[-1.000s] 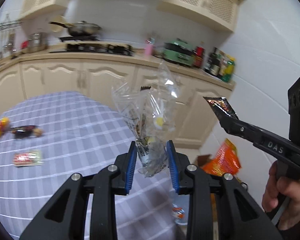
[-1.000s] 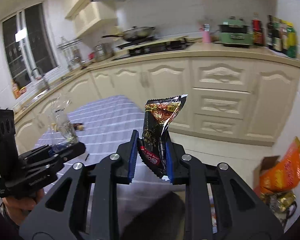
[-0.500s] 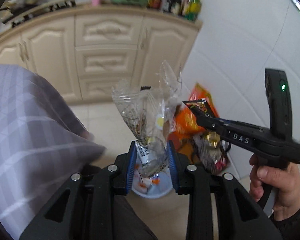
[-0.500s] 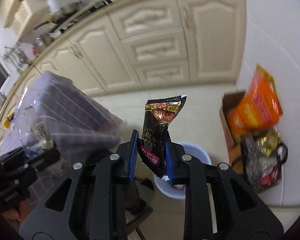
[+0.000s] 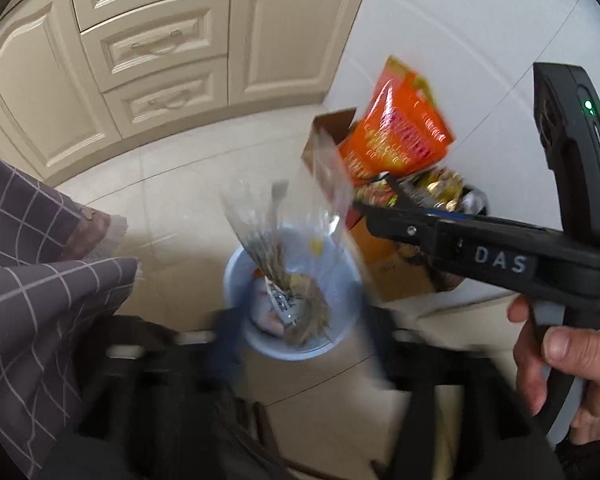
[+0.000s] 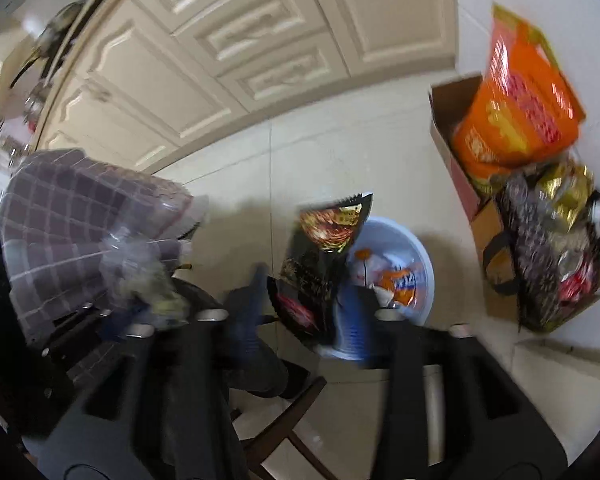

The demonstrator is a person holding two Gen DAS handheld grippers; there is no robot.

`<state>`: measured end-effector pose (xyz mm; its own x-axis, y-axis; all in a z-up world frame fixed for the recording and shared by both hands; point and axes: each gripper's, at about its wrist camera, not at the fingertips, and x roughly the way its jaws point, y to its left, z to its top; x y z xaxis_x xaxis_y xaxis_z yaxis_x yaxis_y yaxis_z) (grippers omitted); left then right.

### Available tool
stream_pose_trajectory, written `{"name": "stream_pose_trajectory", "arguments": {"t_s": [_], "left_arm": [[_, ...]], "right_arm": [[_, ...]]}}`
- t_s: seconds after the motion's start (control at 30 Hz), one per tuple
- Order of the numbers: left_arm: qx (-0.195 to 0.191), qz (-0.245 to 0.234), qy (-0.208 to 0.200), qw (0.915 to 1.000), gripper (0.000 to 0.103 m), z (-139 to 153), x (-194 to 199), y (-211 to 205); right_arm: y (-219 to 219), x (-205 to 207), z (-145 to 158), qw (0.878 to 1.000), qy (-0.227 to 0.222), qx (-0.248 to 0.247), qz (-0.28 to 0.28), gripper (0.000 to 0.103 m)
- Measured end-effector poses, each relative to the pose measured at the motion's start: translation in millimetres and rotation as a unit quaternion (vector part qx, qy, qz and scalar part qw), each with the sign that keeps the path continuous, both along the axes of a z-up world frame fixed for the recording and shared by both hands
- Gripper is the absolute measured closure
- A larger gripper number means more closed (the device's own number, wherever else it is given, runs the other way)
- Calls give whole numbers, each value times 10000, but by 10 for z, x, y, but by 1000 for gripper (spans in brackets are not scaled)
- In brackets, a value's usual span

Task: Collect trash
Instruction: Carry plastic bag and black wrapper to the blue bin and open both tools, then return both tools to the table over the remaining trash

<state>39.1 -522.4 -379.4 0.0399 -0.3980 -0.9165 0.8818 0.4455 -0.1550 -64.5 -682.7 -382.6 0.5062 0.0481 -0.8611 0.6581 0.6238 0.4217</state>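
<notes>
Both grippers are opening over the pale blue bin at lower centre: the left gripper is letting go of the clear wrapper, the right gripper the black snack packet. Staying centred above the rim should help; the cardboard box and tablecloth are crowding either side

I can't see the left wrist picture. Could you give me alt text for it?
A clear plastic wrapper sits between the opening jaws of the left gripper, above a pale blue bin on the kitchen floor. The right gripper reaches in from the right.
</notes>
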Motion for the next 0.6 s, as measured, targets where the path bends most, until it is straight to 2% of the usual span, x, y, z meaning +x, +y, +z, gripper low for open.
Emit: {"name": "stream_pose_trajectory", "arguments": {"t_s": [0.03,0.1,0.17,0.3,0.6], "left_arm": [[-88,78,-159,9998,19,27,4,28],[-197,131,-234,9994,16,87,9,77],[-233,225,-277,9991,13,154,18,134],[-303,430,-410,9978,12,291,75,227],[-845,580,-768,9918,12,836,10,456]], "right_arm": [[-15,-31,-30,9999,23,5,-101,33],[-32,-96,-43,9997,-30,20,-242,17],[-25,-121,-25,9996,-9,-28,-289,8],[4,-120,73,9995,5,-123,-291,6],[83,-79,460,9983,-299,-397,-294,6]]}}
